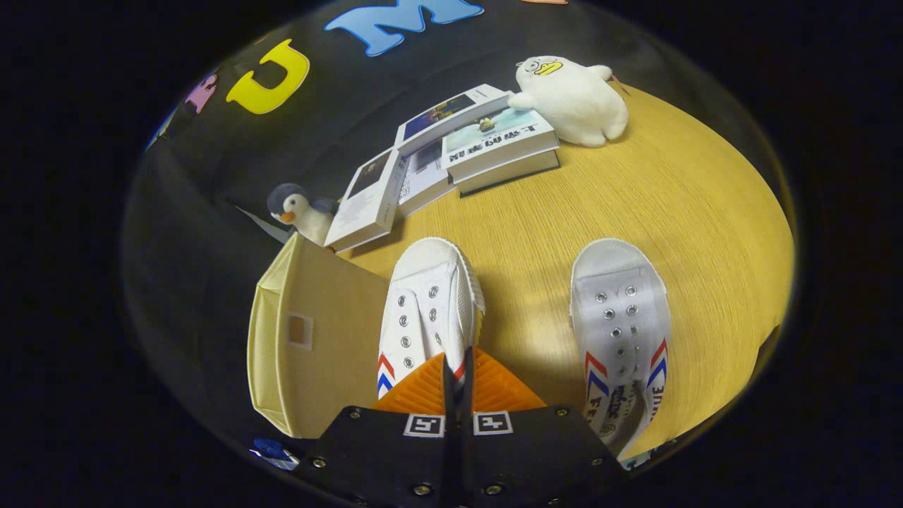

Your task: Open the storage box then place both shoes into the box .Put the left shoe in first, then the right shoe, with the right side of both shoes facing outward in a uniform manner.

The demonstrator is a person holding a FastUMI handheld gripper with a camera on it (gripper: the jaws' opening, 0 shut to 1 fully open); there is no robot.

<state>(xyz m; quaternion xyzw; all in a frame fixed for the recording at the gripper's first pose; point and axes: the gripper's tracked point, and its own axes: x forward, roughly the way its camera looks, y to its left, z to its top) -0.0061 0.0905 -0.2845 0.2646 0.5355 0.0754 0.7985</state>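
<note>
Gripper (457,374) jaws clamped close together on the side wall of the left-hand shoe (427,310), at its collar. The shoe hangs or rests just beside the open storage box (317,339). Second shoe (621,324) lies well right of the box on the bench (536,226). Canvas looks light and soft; the collar edge gives a firm pinch, though the shoe may swing.

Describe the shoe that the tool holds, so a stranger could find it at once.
On the wooden table, two white canvas shoes lie side by side. The held shoe is next to the beige storage box; the tool is shut on its side wall, while the other shoe lies free.
</note>
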